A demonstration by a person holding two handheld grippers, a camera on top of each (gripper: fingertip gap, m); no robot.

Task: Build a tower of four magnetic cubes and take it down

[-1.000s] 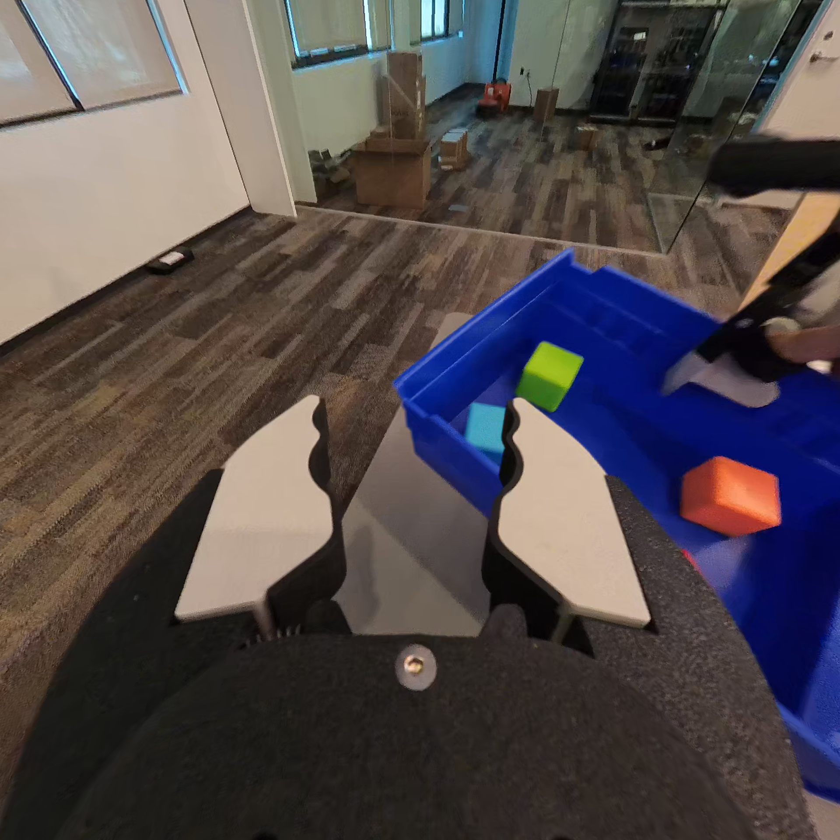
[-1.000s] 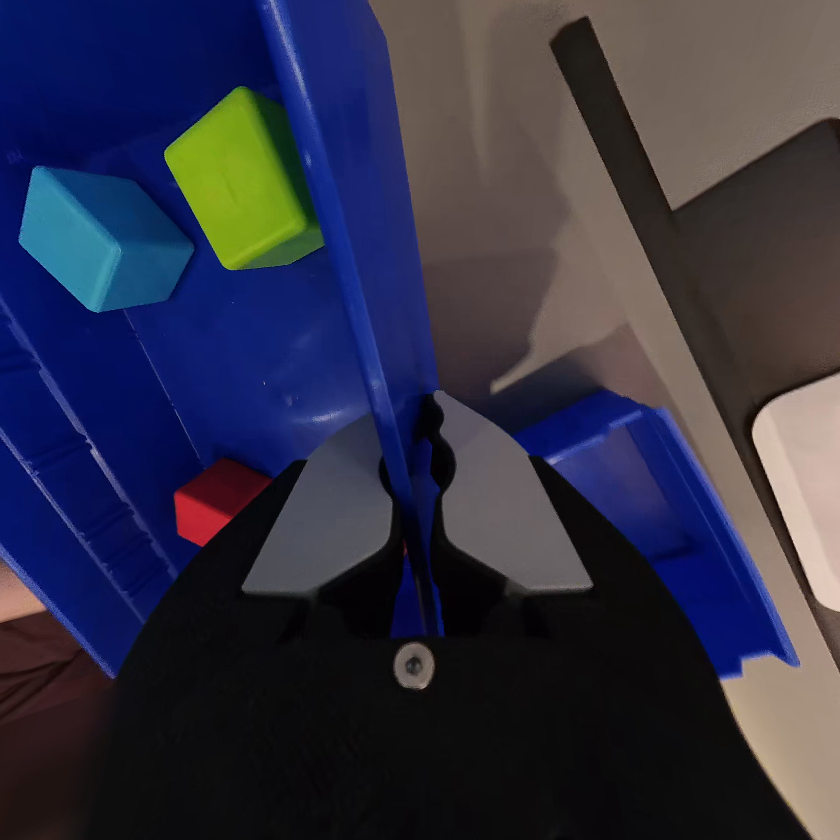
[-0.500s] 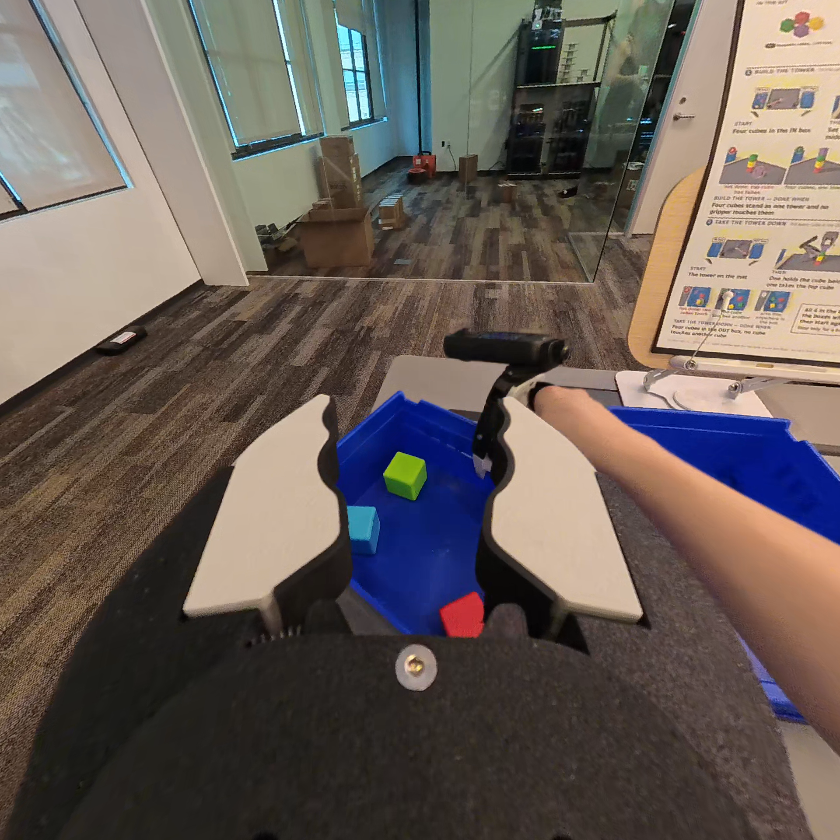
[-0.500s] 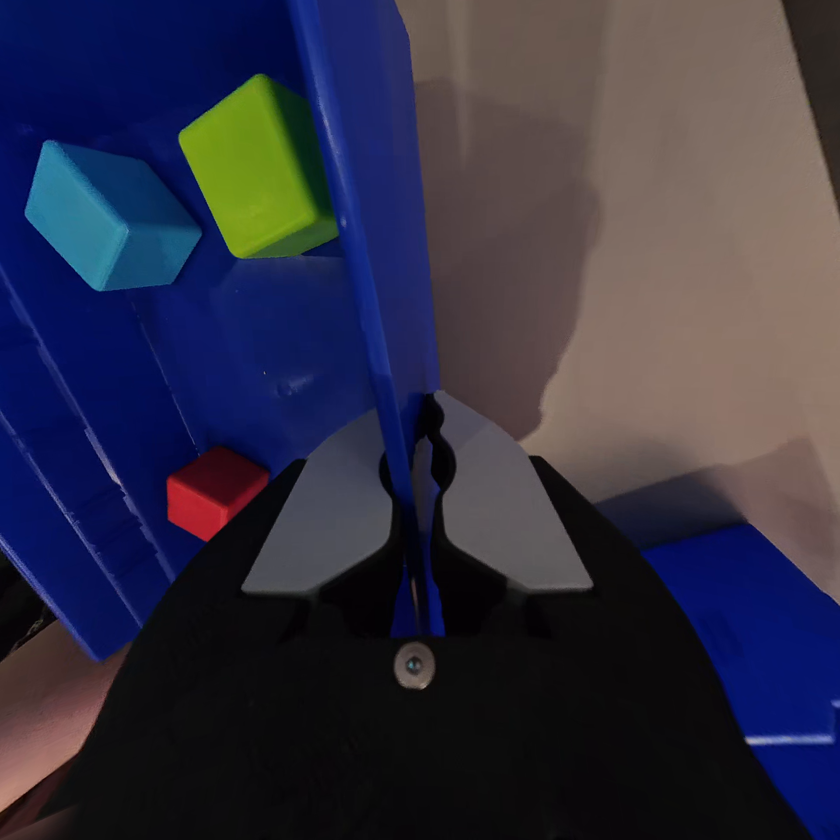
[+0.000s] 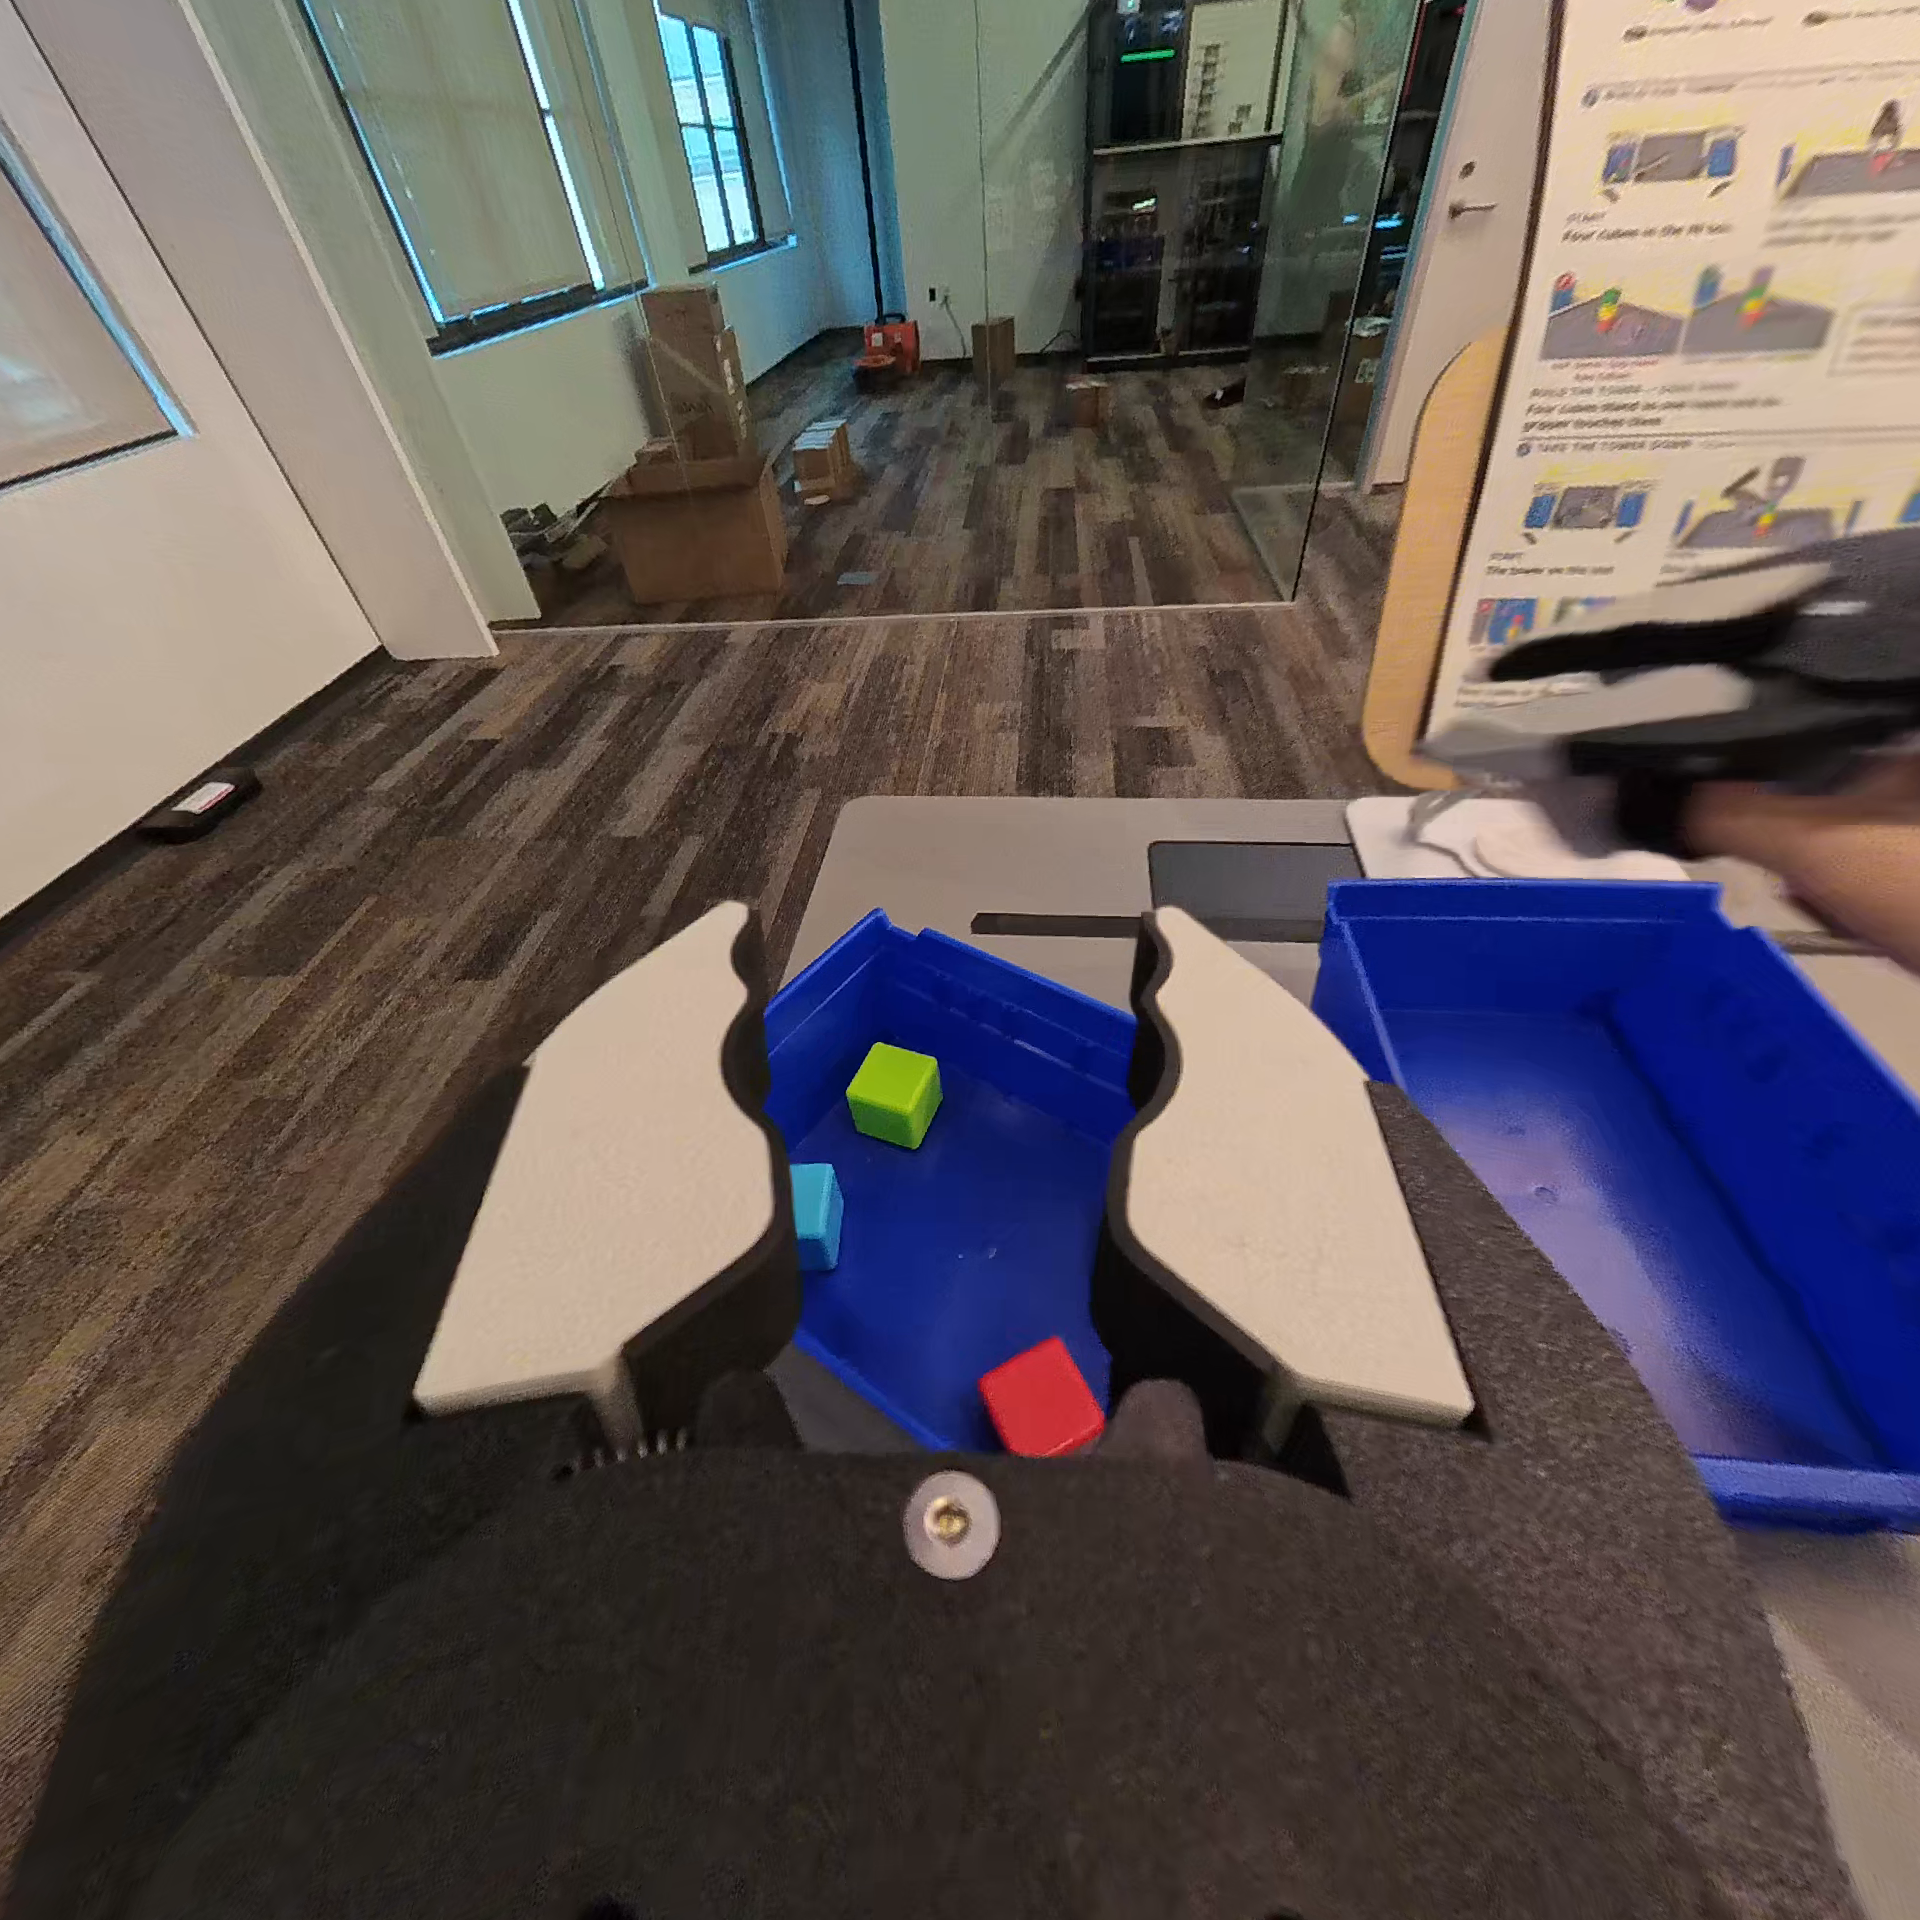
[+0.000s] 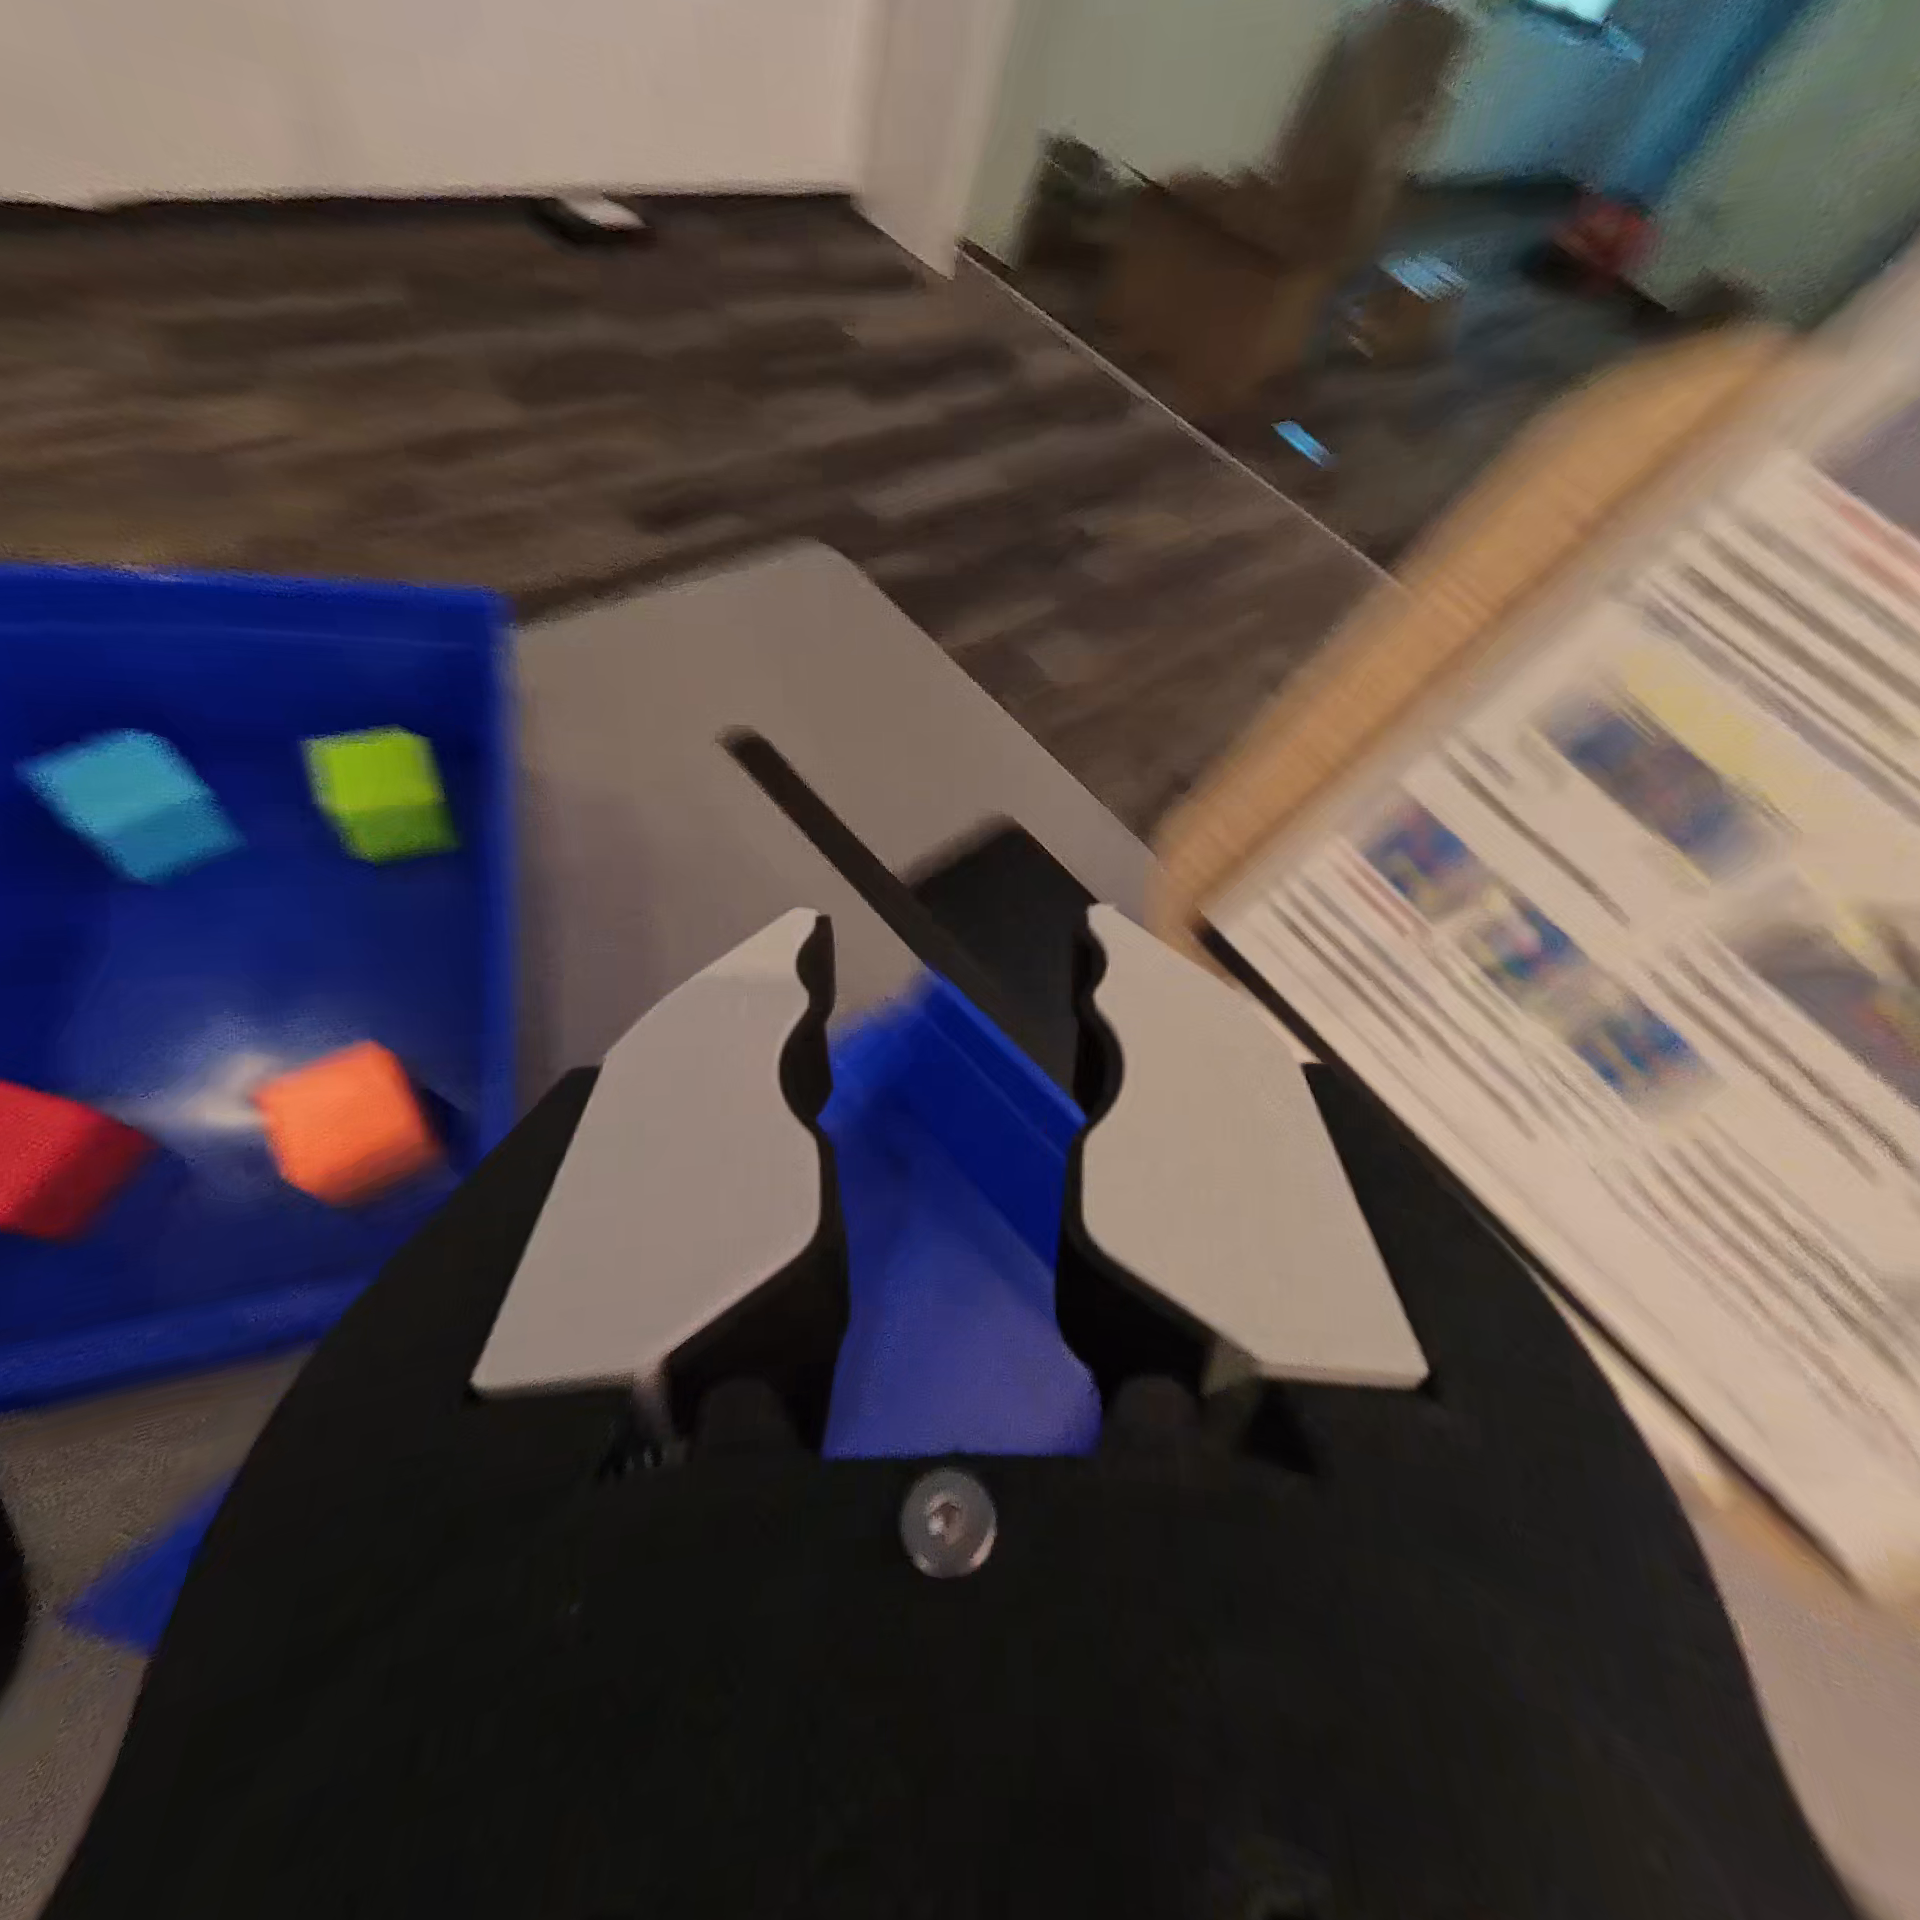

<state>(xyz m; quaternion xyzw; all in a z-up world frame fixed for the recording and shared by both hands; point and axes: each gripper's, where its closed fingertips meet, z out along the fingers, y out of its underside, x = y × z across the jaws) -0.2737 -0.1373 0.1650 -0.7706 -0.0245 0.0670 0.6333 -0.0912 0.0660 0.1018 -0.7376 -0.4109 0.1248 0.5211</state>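
A blue bin point(image 5: 987, 1029) on the grey table holds a green cube point(image 5: 894, 1094), a light blue cube point(image 5: 816, 1214) and a red cube point(image 5: 1039, 1397). My left gripper point(image 5: 948, 935) is open and empty, hovering above this bin's near side. The blurred right wrist view shows the same bin point(image 6: 499, 831) with the light blue cube point(image 6: 125, 810), green cube point(image 6: 379, 795), red cube point(image 6: 52, 1153) and an orange cube point(image 6: 343, 1117). My right gripper point(image 6: 956, 925) is open and empty. In the left wrist view it point(image 5: 1621, 707) is held in the air beyond a second blue bin point(image 5: 1507, 899).
The second blue bin point(image 6: 956, 1247) has nothing in it and sits right of the first. A black mat point(image 5: 1247, 878) lies on the table point(image 5: 987, 852) behind the bins. An instruction board point(image 6: 1558, 987) stands at the back right. The table's left edge drops to the floor.
My right gripper has let go of the bin wall, opened, and lifted away to the right. My left gripper has stayed open, and its view has shifted right so the second bin shows.
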